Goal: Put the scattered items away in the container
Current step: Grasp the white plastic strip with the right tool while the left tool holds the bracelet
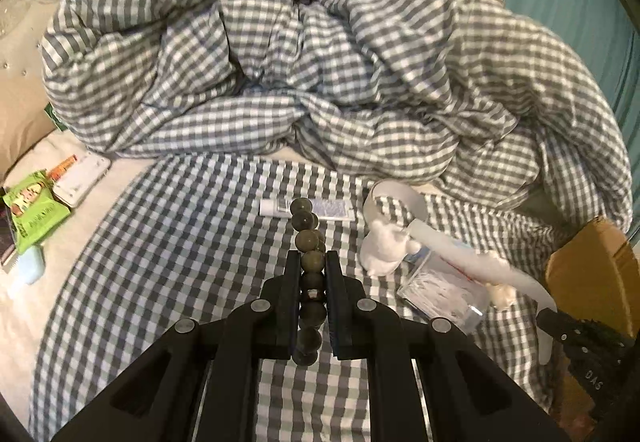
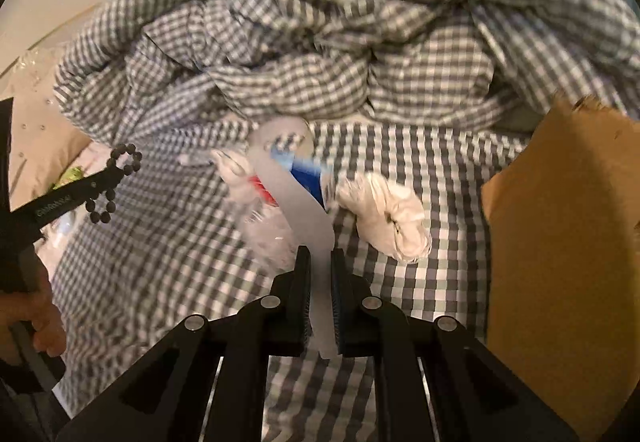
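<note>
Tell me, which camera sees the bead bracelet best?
The left wrist view. The bead bracelet sits big and sharp there, pinched in the left gripper. The right wrist view shows the same beads small, far off at the left edge.

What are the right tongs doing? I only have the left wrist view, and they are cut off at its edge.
Observer: The right tongs are shut on the white band, which runs out ahead of them.
Operator: Where is the box from there?
Observer: The cardboard box stands to their right, beyond the white cloth bundle.
Operator: And my bracelet?
Observer: The bead bracelet sticks out in a loop on each side of the left tongs.
</note>
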### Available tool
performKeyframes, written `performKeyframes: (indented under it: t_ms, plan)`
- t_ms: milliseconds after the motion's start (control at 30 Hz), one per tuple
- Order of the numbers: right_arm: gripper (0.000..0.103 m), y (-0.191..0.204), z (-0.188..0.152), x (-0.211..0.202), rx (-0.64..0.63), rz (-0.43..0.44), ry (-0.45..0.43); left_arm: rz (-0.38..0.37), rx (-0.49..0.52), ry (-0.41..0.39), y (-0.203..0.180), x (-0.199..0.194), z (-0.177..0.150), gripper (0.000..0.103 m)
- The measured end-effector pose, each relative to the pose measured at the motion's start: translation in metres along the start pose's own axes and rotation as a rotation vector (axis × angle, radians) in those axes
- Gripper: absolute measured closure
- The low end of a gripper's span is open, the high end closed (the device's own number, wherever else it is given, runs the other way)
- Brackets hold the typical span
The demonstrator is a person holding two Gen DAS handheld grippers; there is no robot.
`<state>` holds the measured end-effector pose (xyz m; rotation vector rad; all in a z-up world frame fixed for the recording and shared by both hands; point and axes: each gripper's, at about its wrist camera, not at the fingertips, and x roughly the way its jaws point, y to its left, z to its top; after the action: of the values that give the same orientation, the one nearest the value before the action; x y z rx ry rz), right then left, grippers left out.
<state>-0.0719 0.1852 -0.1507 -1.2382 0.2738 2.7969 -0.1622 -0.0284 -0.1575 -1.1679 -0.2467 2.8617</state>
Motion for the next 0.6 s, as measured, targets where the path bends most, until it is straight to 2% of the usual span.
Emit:
performKeyframes:
  t_ms: [600]
  plan:
    - [0.094, 0.028, 0.011, -0.145, -0.028, 0.03, -0.225, -0.031, 0.018, -0.166, -0.029, -0.128, 0.011, 0.092]
